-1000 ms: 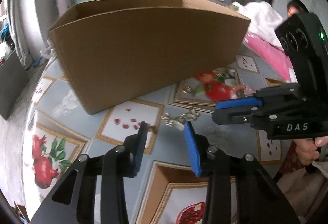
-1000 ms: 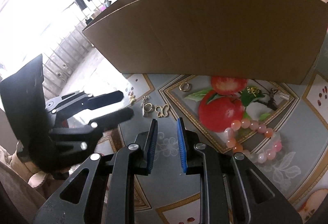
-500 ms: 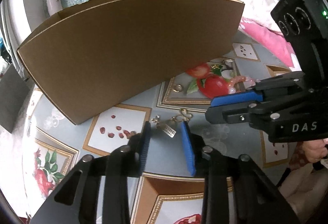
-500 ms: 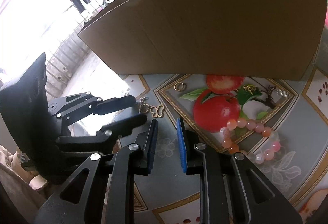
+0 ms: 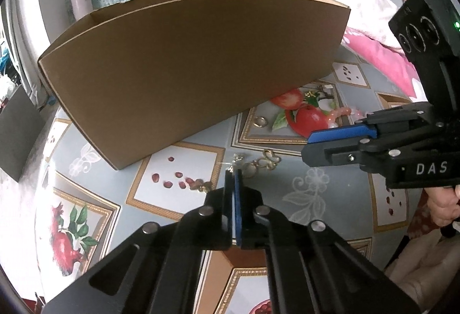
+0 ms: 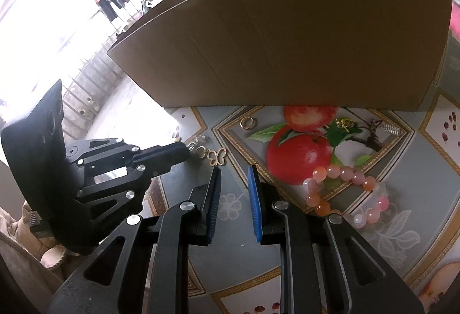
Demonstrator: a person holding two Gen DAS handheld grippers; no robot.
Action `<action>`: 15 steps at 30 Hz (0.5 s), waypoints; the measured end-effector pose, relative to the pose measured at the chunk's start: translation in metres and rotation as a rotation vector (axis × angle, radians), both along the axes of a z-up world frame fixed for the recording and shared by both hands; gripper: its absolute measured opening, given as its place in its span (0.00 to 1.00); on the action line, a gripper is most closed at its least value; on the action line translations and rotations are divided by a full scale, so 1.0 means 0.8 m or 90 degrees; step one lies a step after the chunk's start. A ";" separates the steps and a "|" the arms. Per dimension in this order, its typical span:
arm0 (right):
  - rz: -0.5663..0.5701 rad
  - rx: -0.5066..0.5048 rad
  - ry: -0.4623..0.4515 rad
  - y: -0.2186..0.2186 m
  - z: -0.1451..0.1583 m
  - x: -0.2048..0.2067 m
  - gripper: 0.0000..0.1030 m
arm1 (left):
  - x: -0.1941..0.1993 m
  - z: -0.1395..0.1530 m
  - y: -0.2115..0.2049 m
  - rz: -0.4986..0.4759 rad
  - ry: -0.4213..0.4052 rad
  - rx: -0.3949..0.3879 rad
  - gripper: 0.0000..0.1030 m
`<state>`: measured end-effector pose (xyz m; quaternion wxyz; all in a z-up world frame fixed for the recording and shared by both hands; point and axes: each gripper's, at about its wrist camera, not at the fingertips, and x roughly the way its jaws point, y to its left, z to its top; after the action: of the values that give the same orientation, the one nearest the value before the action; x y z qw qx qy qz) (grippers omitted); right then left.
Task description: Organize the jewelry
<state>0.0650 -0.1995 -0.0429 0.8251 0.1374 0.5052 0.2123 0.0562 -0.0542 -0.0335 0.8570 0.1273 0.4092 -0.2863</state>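
My left gripper is shut on a small silver earring at its tips, low over the patterned tablecloth; it also shows in the right wrist view. A gold butterfly charm lies just right of it, also seen in the right wrist view. My right gripper is open and empty, hovering close by on the right. A gold ring, a small gold piece and a pink bead bracelet lie on the cloth. A large open cardboard box stands behind.
The box wall blocks the far side in both views. A small silver spring lies at the right by the box. Pink and white bedding lies beyond the table's right edge. A dark panel stands at the left.
My left gripper has closed from open onto the silver earring. My right gripper has stayed open and moved slightly relative to the jewelry.
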 end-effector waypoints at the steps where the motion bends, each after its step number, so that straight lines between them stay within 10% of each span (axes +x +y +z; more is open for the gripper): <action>1: -0.001 -0.001 -0.001 0.000 0.001 -0.001 0.19 | -0.001 0.002 0.002 0.003 -0.002 -0.005 0.00; 15: -0.075 -0.031 -0.038 -0.047 0.029 -0.010 0.19 | -0.010 0.007 0.015 0.013 0.001 -0.022 0.01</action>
<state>0.0571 -0.2370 -0.0201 0.8539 0.1406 0.4765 0.1550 0.0480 -0.0420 -0.0282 0.8615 0.1080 0.4064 -0.2847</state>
